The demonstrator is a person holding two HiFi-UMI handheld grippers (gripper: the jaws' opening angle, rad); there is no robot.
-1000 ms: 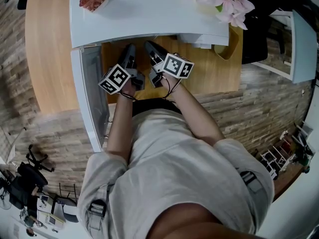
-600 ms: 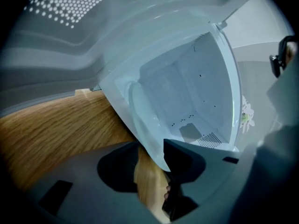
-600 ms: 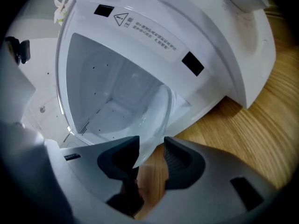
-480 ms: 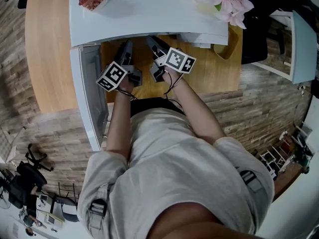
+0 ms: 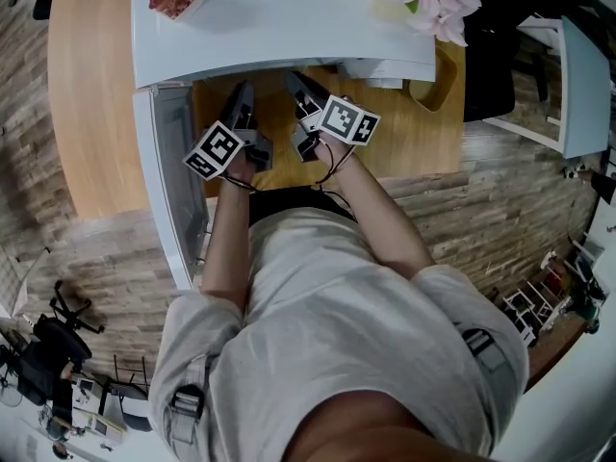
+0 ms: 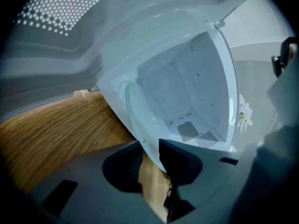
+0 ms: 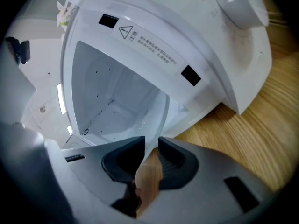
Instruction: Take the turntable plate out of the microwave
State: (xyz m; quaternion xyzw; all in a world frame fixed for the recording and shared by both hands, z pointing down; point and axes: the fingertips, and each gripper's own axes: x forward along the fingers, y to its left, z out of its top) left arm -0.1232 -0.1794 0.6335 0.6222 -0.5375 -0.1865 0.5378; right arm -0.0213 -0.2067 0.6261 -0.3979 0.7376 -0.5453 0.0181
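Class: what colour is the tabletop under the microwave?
Warm brown wood grain; the tabletop shows best in the right gripper view.

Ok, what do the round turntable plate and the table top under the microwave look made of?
Clear round turntable plate: probably glass, smooth and glossy; the white microwave cavity shows through it and its rim catches highlights. Brown table top: wood or wood-look laminate, satin finish, with long grain lines; I can't tell which.
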